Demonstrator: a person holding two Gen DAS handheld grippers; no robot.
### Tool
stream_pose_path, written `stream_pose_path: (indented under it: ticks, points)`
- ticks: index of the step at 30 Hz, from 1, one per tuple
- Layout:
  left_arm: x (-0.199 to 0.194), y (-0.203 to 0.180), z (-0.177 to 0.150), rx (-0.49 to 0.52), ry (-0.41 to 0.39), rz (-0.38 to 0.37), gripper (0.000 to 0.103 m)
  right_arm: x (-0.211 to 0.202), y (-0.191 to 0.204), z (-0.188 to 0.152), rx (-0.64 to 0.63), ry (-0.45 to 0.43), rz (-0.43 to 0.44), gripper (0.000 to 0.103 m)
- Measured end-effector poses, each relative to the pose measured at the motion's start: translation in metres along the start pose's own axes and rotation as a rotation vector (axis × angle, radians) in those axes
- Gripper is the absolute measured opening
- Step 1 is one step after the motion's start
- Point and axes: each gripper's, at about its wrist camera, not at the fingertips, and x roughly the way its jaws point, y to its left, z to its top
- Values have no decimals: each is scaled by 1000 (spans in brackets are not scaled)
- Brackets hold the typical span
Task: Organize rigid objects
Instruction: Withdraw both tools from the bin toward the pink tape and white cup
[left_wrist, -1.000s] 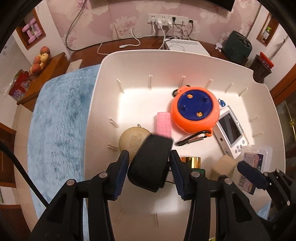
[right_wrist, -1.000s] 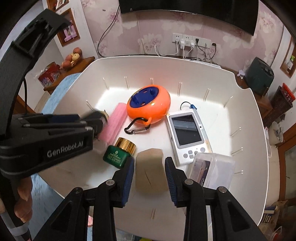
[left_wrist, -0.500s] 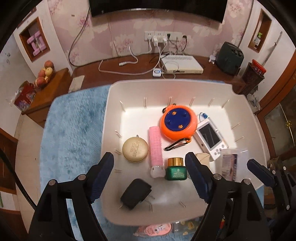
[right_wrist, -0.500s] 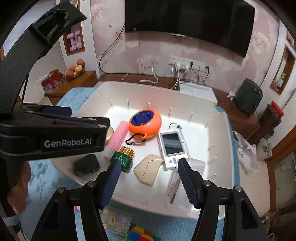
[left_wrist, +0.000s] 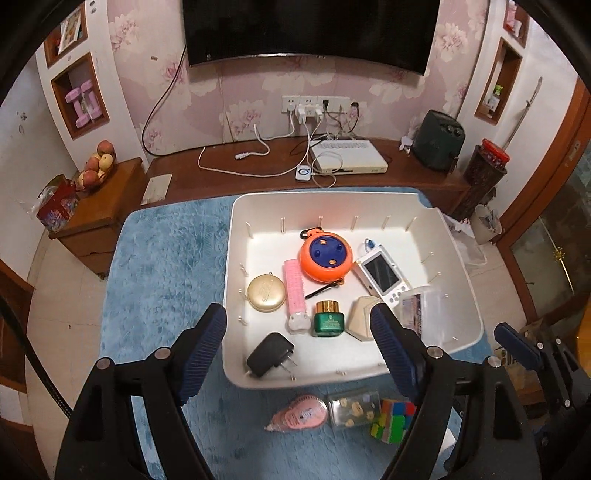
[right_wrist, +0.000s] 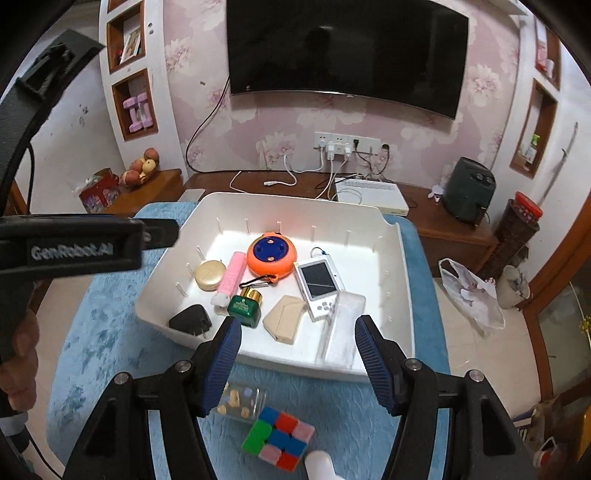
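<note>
Both claws empty, between drops and the next pick

My left claw (left_wrist: 297, 350) stands wide and my right claw (right_wrist: 297, 362) half-wide, each with nothing between its pads; their jaws have just been opening, and both hang above the near edge of the bin (left_wrist: 461, 258). The charger (left_wrist: 269, 354) lies in the bin's near left corner and the tan pouch (right_wrist: 286, 323) near the middle front, beside the green jar (right_wrist: 245, 304). I judge this the gap between placing and fetching. Left on the blue mat (left_wrist: 159, 266), just outside the bin's near wall, are the cube (right_wrist: 280, 441), the clear jar (right_wrist: 240, 404) and a pink thing (left_wrist: 299, 417) (what it is, I cannot tell). Next I would drop toward the cube with my right claw, squaring the pads to two flat faces, and take the pink thing with my left.
</note>
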Motion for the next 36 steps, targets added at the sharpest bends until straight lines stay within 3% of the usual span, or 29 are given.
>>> stream_pose_path:
  ticks: [13,20,36]
  points:
    - [-26,-7,-39,38,-14,-7,83,-23,-21,-53,65,28,-59,65]
    - [-26,-5,-58,31,10,-11,83,-18,-36,-89,130,90,-60,65]
    - [20,6,-116,109,143,-16,83,19,-51,-154,176,248,-15,65]
